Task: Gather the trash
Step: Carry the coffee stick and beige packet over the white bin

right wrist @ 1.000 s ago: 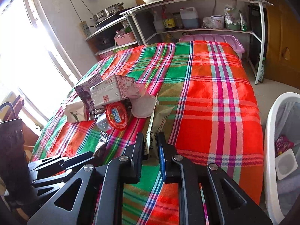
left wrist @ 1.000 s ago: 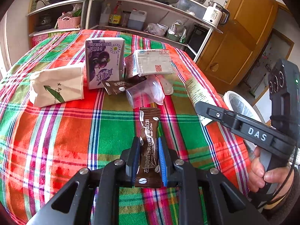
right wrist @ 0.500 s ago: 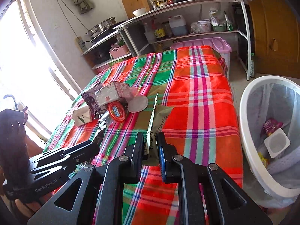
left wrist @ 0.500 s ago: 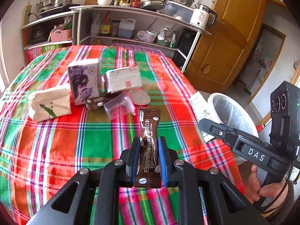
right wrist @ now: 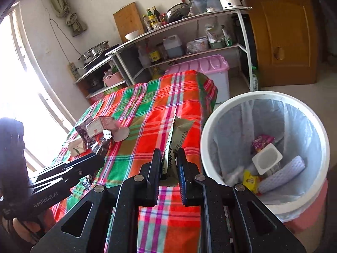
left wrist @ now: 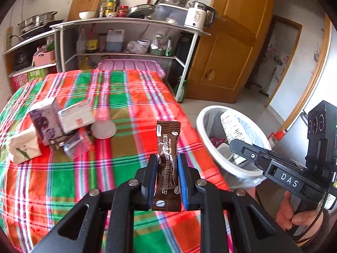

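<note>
Two loads: left gripper (left wrist: 167, 181) pinches a coffee sachet (left wrist: 168, 166); right gripper (right wrist: 168, 175) pinches an olive wrapper (right wrist: 175, 141) edgewise (thin hold). Risk: either, released short of the bin (right wrist: 212, 116), falls outside.

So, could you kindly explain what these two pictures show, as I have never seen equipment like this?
There is no robot: a person holds a two-fingered claw in each hand, with a fisheye camera on each looking along the fingers. In the left camera's view, the left claw is shut on a brown coffee sachet; the right claw appears at that picture's right edge. In the right camera's view, the right claw is shut on a greenish wrapper, beside a lined white bin already holding rubbish. On the plaid tablecloth remain a purple carton, a tissue pack and other litter.
</note>
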